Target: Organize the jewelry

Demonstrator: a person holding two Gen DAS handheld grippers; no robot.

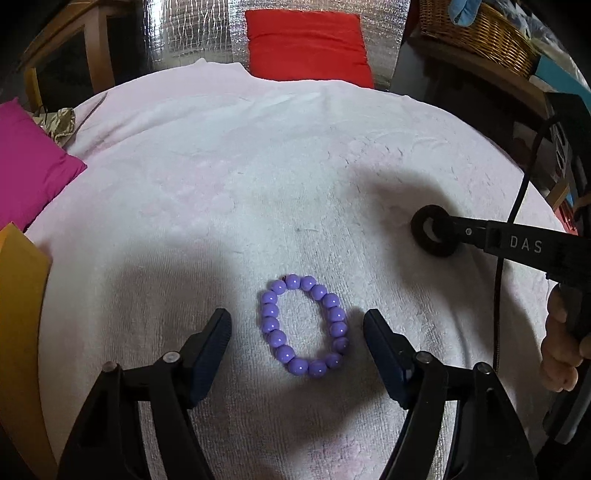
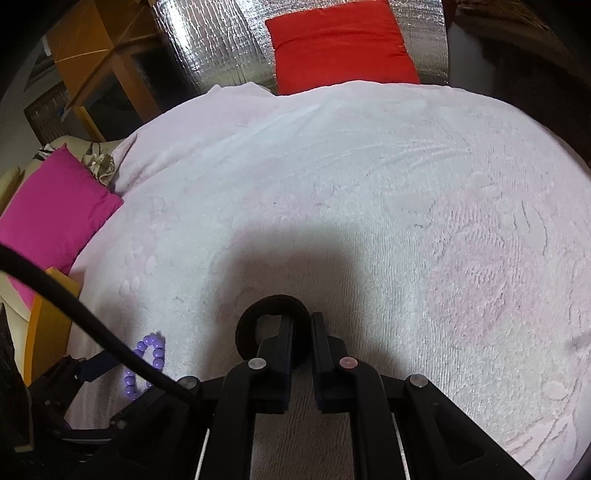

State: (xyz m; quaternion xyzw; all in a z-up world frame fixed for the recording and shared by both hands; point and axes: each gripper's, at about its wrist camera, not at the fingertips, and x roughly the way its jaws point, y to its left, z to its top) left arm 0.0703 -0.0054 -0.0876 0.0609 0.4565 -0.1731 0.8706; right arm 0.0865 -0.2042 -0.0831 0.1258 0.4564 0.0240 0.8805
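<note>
A purple bead bracelet [image 1: 305,325] lies flat on the white towel [image 1: 258,166]. My left gripper [image 1: 297,325] is open, with one finger on each side of the bracelet, not touching it. My right gripper [image 2: 302,325] is shut on a black fabric ring [image 2: 275,308], gripping its right side just above the towel [image 2: 406,203]. In the left wrist view the right gripper [image 1: 448,232] reaches in from the right with the black ring [image 1: 432,230] at its tip. The bracelet [image 2: 147,360] shows partly in the right wrist view, behind a black cable.
A red cushion [image 1: 306,44] lies beyond the towel's far edge and a pink cushion [image 1: 29,162] at its left. A yellow box [image 1: 18,332] stands at the left edge. A wicker basket [image 1: 480,33] sits at the far right. A black cable [image 2: 92,325] crosses the lower left.
</note>
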